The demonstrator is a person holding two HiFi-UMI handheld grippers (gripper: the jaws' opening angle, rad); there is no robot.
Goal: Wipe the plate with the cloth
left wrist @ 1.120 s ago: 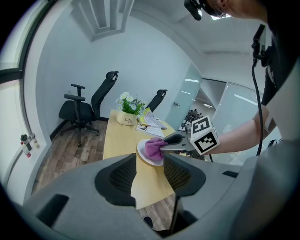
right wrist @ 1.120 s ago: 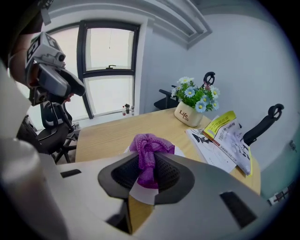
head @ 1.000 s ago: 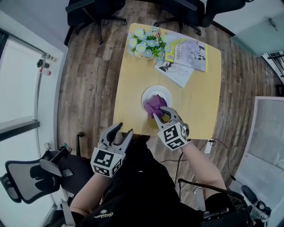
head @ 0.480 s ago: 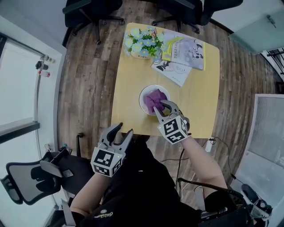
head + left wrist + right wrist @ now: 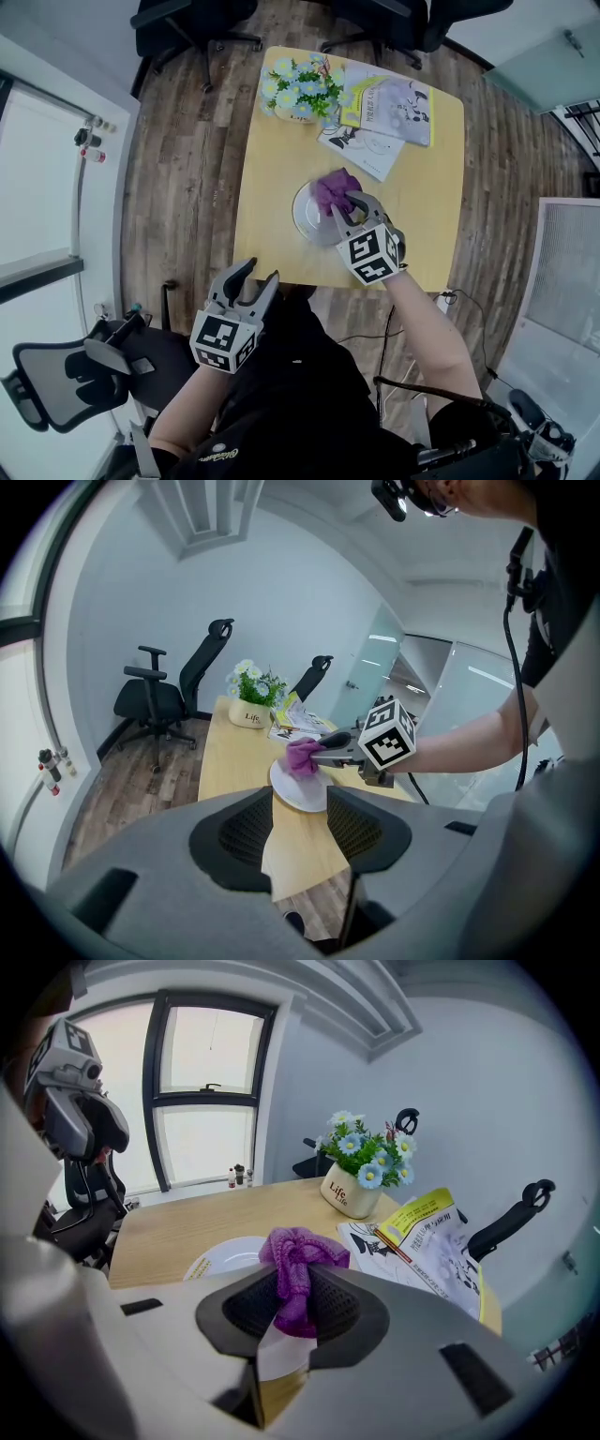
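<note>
Now the right claw (image 5: 343,208) is gripping a crumpled purple cloth (image 5: 335,189), its jaws closing tight on the bunched fabric. It is pressing that wad onto the far rim of the round white plate (image 5: 305,216). A second ago the cloth was sitting closer to the person, over the middle of the plate. It is now riding at the edge farthest from the claw's wrist, so a wiping stroke seems to be running outward across the dish. I'd judge the task to be well under way. The plate's near and left parts are lying bare below and to the left of the claw's tips, and may be wanting another pass.

The left claw (image 5: 251,281) is hanging with its jaws spread wide and nothing between them. It is sitting well back off the pale wooden table (image 5: 267,169), over the person's lap, and the plate is lying well ahead of it.

Just beyond the right claw's tips, printed paper magazines (image 5: 367,146) are lying flat. Farther ahead and to the left, a cream pot of blue and white flowers (image 5: 296,89) is standing. If the stroke carries further outward, the cloth could be brushing the nearest magazine; nothing else is crowding the plate.
</note>
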